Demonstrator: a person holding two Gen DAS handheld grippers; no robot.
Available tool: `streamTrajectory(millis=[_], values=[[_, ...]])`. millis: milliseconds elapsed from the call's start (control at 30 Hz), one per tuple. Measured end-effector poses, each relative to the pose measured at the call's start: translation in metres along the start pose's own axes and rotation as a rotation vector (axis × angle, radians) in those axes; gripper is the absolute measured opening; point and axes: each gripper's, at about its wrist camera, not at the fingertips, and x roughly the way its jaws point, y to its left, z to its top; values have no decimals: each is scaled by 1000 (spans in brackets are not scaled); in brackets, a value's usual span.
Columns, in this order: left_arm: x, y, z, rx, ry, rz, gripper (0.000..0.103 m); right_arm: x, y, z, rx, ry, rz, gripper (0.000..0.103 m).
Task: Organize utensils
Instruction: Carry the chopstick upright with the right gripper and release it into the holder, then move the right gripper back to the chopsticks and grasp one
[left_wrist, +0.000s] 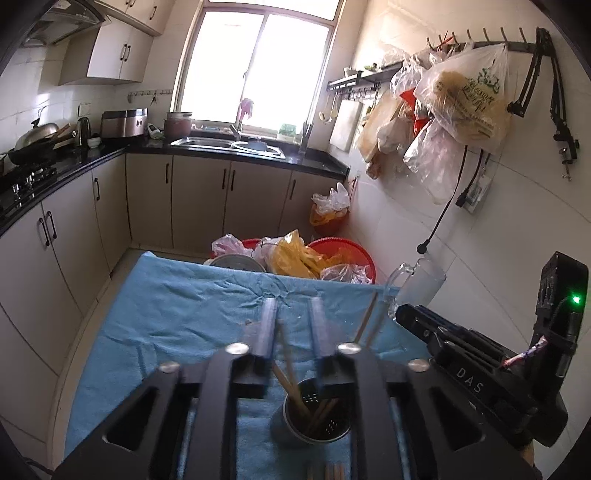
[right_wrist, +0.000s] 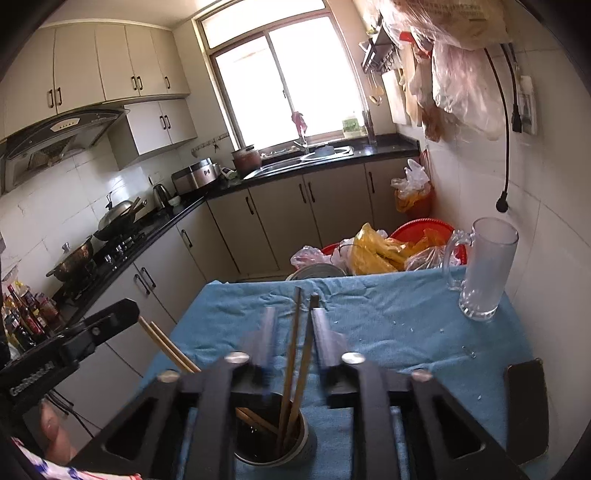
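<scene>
Landmark: metal utensil holder (right_wrist: 273, 439) on blue cloth (right_wrist: 388, 325), near the table's front edge.

Right gripper (right_wrist: 293, 325) sits w/ fingers spread wide; a pair of chopsticks (right_wrist: 297, 354) stands betw. them, lower ends in the holder, long axis near upright, tips leaning away toward the window. Can't tell if either finger touches them.

Left gripper (left_wrist: 293, 321) also over holder (left_wrist: 317, 413), fingers spread, gripping nothing; chopsticks (left_wrist: 286, 363) lean just beside its left finger, ends down in holder. More sticks lie slanted inside.

Glass mug (right_wrist: 484, 269) well beyond holder, far right corner.

A round perforated metal holder (right_wrist: 275, 439) stands upright on the blue cloth (right_wrist: 388, 325), and wooden chopsticks (right_wrist: 295, 369) lean inside it, their tips rising above the holder's rim
</scene>
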Motion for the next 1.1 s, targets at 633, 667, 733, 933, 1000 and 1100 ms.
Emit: streamTrajectory(millis=[633,667,733,933,1000,1100], values=[[-91,23,-86,-6,19,37,47,-75,-50,-96,35,129,-111,57],[-86,23,-95,-5,44,35,47,-74,-55,-110,37,163,-112,57],[-73,22,-118,-1,112,31,47,-71,-62,-137,42,223,-112,57],[-28,8,-183,56,307,-7,37,-58,-72,-195,22,360,-100,43],[-16,1,-198,88,359,-19,29,-56,-71,-204,16,373,-87,42],[-2,-10,-212,109,408,-58,29,-52,-66,-212,2,387,-77,40]])
